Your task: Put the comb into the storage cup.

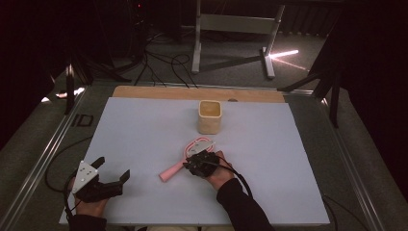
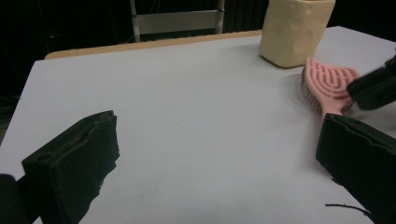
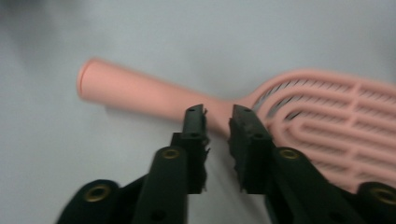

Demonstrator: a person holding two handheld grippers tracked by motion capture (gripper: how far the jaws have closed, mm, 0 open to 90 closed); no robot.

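The right gripper [image 3: 217, 116] is closest in its own view: its jaws stand a narrow gap apart, tips at the neck of the pink hairbrush [image 3: 289, 116], where handle meets head; whether the pads touch it cannot be told. No earlier picture is needed to see that nothing is pinched between them.

The hairbrush [image 1: 185, 161] lies flat on the desk [image 1: 144, 144], just in front of the cream cup [image 1: 210, 117] and slightly to its left. Its long axis runs diagonally: the slotted head points toward the cup, the handle away from it, toward the person's near left.

In the high view the right gripper [image 1: 202, 162] and hand cover the brush's neck and part of the head. The right gripper view cuts the head off at the frame edge and is somewhat blurred.

The left gripper view shows the bristles facing down under the head [image 2: 329, 84], and the dimpled wall of the cup [image 2: 294, 30]. The left gripper [image 1: 111, 172] rests well to the cup's near left, jaws wide apart, holding nothing.
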